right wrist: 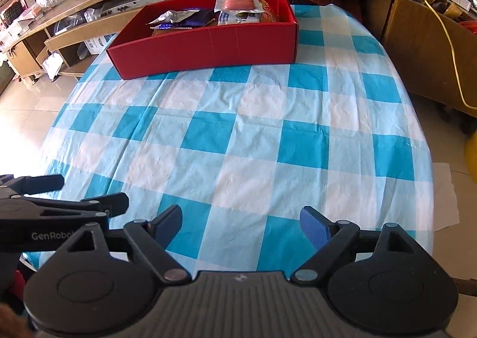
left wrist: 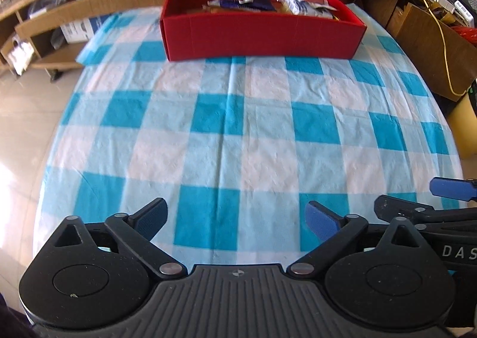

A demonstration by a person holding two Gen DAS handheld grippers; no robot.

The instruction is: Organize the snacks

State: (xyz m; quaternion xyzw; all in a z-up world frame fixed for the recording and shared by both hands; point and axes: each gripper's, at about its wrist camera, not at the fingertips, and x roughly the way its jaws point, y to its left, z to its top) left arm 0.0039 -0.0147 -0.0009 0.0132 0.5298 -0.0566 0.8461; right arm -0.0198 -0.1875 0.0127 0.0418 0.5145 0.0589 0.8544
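Both fingers (left wrist: 158,218) spread, red snack box (left wrist: 262,36) well beyond

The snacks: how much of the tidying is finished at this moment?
Done: the snacks all lie inside the red box; none shows on the checked cloth. In hand: nothing, both the left gripper and right gripper have open, empty jaws. Left: apparently nothing.

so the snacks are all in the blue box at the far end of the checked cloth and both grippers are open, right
Not quite: the box holding the snacks is red, not blue, as the right wrist view shows. The rest stands: it sits at the far end of the checked cloth, and the left gripper and right gripper are open.
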